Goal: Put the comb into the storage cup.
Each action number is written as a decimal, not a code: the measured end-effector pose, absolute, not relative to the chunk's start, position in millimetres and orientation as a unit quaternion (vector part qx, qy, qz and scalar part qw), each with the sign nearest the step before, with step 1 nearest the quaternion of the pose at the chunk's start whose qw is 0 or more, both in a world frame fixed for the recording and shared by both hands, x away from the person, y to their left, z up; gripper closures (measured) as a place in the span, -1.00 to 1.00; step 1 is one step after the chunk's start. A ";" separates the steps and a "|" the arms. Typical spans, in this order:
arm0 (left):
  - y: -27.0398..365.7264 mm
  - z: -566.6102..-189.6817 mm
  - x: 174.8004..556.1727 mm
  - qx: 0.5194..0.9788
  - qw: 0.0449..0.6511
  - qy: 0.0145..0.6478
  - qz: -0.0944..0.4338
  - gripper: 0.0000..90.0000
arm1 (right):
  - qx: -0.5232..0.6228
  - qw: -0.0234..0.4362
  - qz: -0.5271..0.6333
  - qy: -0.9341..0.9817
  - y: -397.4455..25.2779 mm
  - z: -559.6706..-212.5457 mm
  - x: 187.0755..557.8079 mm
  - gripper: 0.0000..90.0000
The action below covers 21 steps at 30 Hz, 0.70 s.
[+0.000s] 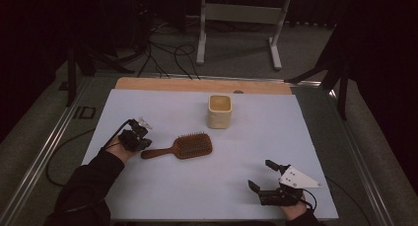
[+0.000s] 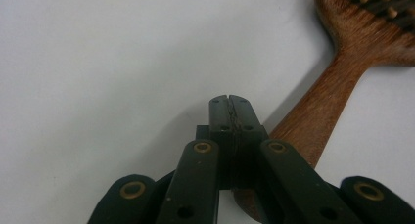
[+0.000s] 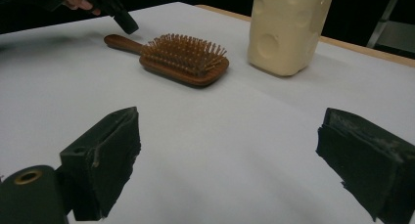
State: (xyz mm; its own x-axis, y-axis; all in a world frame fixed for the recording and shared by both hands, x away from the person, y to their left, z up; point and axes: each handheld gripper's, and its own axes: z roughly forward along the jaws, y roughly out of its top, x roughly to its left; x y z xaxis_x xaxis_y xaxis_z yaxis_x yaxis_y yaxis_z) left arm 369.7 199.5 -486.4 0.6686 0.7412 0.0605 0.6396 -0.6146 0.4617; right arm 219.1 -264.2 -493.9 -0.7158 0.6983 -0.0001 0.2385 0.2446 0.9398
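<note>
A wooden paddle hairbrush lies bristles up in the middle of the white table, handle pointing left. My left gripper hovers at the handle's end. In the left gripper view its jaws are pressed together with nothing between them, and the brown handle runs past just to their right. A cream square cup stands upright behind the brush. My right gripper rests near the front right edge, open wide and empty. It faces the hairbrush and the cup across bare table.
The white sheet covers a wooden tabletop whose far strip shows. Metal rails run along both sides. Beyond the table are floor cables and a white stand. The left hand's gripper shows far off in the right gripper view.
</note>
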 end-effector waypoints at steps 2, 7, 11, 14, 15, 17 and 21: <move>198.5 -487.0 369.6 0.892 0.201 0.386 0.123 1.00 | 0.309 0.216 0.532 0.759 -264.3 -493.9 219.2 -0.81; 196.8 -489.4 370.0 0.893 0.201 0.385 0.119 1.00 | 0.308 0.217 0.530 0.759 -264.2 -493.6 219.0 -0.81; 194.6 -490.8 368.6 0.897 0.199 0.380 0.112 1.00 | 0.309 0.217 0.531 0.759 -264.7 -493.7 219.0 -0.81; 193.9 -490.3 366.9 0.899 0.197 0.376 0.108 1.00 | 0.309 0.217 0.531 0.759 -264.7 -493.7 219.0 -0.81; 194.0 -490.2 366.6 0.899 0.197 0.375 0.106 1.00 | 0.308 0.216 0.531 0.759 -264.5 -493.9 219.1 -0.81; 193.5 -490.9 365.2 0.899 0.197 0.378 0.104 1.00 | 0.309 0.216 0.530 0.759 -264.4 -493.7 219.0 -0.81; 192.0 -491.4 360.7 0.900 0.192 0.379 0.095 1.00 | 0.309 0.217 0.529 0.760 -264.4 -493.6 218.8 -0.81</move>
State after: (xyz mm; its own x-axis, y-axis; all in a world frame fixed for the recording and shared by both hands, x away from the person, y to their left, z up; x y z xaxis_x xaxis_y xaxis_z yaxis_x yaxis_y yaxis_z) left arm 360.7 192.0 -491.4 0.6945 0.7190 0.0261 0.6456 -0.6387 0.4186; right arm 218.8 -264.4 -493.6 -0.7150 0.6991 -0.0034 0.2398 0.2499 0.9381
